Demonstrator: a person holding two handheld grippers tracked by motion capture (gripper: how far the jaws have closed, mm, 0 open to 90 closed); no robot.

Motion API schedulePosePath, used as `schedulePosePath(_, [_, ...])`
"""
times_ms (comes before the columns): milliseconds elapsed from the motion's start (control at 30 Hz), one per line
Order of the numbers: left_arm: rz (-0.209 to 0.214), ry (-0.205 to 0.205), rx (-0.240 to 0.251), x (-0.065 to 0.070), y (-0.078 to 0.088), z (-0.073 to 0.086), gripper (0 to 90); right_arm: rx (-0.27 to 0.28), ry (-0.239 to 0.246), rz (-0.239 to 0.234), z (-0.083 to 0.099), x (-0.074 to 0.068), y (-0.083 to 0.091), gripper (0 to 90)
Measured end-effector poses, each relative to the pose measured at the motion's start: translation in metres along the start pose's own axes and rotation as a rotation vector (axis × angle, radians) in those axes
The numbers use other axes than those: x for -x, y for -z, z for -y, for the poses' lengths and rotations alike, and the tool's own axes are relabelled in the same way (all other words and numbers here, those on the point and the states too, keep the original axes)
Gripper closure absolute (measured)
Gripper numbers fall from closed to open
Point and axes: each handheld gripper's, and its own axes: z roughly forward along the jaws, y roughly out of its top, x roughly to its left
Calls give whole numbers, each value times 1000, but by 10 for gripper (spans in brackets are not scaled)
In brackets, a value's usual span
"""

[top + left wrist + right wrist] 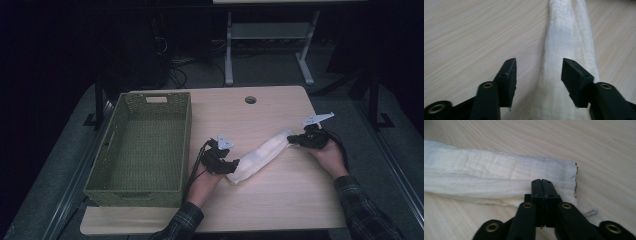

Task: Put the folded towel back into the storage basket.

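White cloth [260, 154], folded lengthwise into a long narrow band, lies flat on the pale wooden table [280, 200], running diagonally from near left to far right across the middle. Its weave is thin and crinkled, with soft ridges along the folds; in the right gripper view its far-right end [574, 180] is a raw, slightly frayed edge with a loose thread beside it.

At the cloth's near-left end sits the left gripper [231, 166], held in the person's left hand [204, 182]. Its jaws are parted, straddling part of the band without pressing on it. At the far-right end, the right gripper [291, 141], in the right hand [331, 156], has its jaws clenched together on the cloth's near edge.

Left of the cloth stands a green woven basket [116, 145], well apart from it, along the table's left side. A round cable hole [250, 99] sits near the far edge. Nothing lies between the cloth and the basket.
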Motion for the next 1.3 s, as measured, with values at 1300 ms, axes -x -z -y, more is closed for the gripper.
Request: schedulePosePath(1300, [306, -209, -146, 47, -7, 21, 895, 80, 6, 5, 5, -19, 33, 613])
